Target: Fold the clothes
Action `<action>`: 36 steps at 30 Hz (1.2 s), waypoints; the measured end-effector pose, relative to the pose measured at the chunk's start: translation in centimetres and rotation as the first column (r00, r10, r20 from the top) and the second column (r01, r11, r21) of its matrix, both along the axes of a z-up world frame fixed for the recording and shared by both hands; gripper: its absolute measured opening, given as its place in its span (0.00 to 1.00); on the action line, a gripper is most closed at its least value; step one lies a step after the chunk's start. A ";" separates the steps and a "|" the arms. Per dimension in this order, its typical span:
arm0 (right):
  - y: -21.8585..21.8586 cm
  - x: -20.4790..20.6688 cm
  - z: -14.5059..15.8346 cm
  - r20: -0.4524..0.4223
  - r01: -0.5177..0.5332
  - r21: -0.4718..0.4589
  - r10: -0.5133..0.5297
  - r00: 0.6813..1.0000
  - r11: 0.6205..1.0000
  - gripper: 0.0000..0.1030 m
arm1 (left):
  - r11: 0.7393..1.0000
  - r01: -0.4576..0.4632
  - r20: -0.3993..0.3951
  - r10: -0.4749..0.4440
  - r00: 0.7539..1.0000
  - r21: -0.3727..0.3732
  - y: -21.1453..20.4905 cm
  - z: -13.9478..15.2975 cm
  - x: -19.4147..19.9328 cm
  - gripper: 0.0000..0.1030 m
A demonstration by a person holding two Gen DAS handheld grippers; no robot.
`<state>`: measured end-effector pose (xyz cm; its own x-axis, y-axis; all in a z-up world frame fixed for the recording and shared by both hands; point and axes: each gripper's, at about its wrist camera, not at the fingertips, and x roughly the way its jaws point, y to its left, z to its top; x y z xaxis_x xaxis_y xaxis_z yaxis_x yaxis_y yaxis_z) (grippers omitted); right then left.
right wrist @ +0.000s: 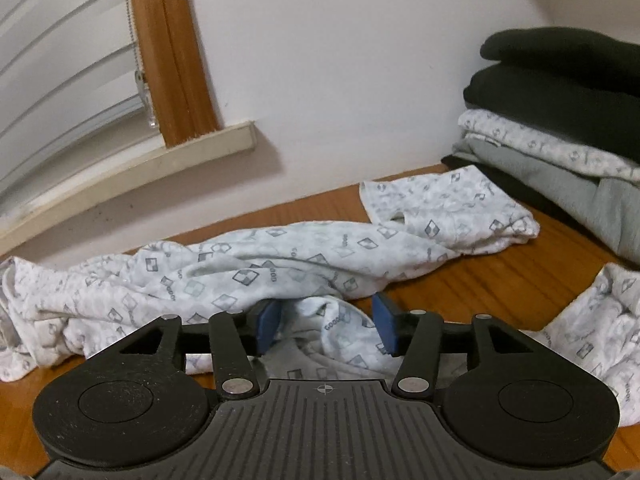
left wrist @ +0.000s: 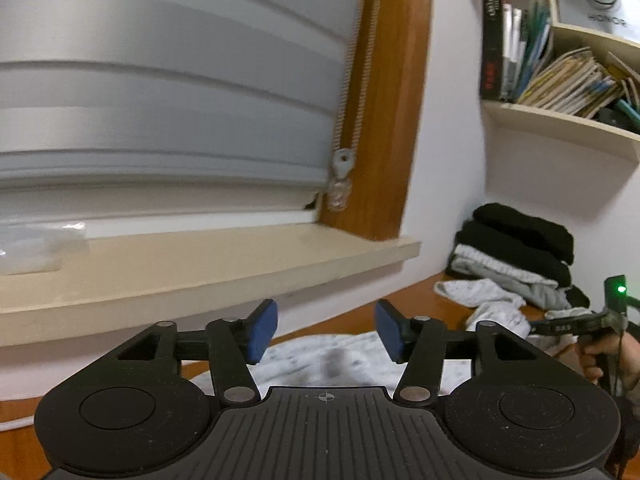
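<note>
A crumpled white garment with a grey diamond print (right wrist: 248,276) lies stretched across the brown wooden table (right wrist: 500,280). My right gripper (right wrist: 326,326) is low over it, open, with a fold of the cloth lying between its blue pads (right wrist: 267,326). In the left wrist view the same garment (left wrist: 320,360) shows below my left gripper (left wrist: 326,330), which is open and held above the cloth with nothing between its pads. The right gripper and the hand holding it (left wrist: 600,336) appear at the right edge of the left wrist view.
A stack of folded clothes (right wrist: 560,128), black on top and white and grey below, sits at the back right against the wall. A windowsill (left wrist: 200,268) with blinds juts out at the left. Bookshelves (left wrist: 560,116) hang above the stack.
</note>
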<state>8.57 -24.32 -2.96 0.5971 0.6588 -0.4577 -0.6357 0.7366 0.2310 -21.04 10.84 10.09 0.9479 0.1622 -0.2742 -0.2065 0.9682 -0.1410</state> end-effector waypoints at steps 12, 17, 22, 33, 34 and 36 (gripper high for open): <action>-0.2 1.2 -0.6 -0.085 0.004 0.026 -0.002 0.996 1.000 0.51 | 0.975 0.216 -0.239 -0.197 0.951 0.054 -8.8 -3.2 9.7 0.64; -0.4 1.3 -0.6 -0.092 0.003 0.037 0.000 0.996 0.999 0.51 | 0.944 0.307 -0.301 -0.258 0.918 0.126 -11.0 -4.2 11.6 0.73; -0.5 1.3 -0.6 -0.092 0.004 0.045 0.000 0.996 0.999 0.51 | 0.919 0.356 -0.367 -0.276 0.889 0.171 -10.9 -3.8 13.7 0.52; -0.7 1.3 -0.8 -0.092 0.001 0.057 0.004 0.996 0.998 0.51 | 0.908 0.285 -0.361 -0.166 0.918 0.306 -9.2 0.1 17.3 0.03; -0.8 1.3 -0.7 -0.090 0.001 0.060 0.004 0.996 0.998 0.51 | 0.918 0.238 -0.304 -0.140 0.942 0.317 -8.6 1.4 17.1 0.03; -0.9 1.2 -0.7 -0.087 0.001 0.071 0.006 0.996 0.997 0.51 | 0.912 0.112 -0.189 -0.039 0.981 0.394 -7.9 3.7 16.7 0.03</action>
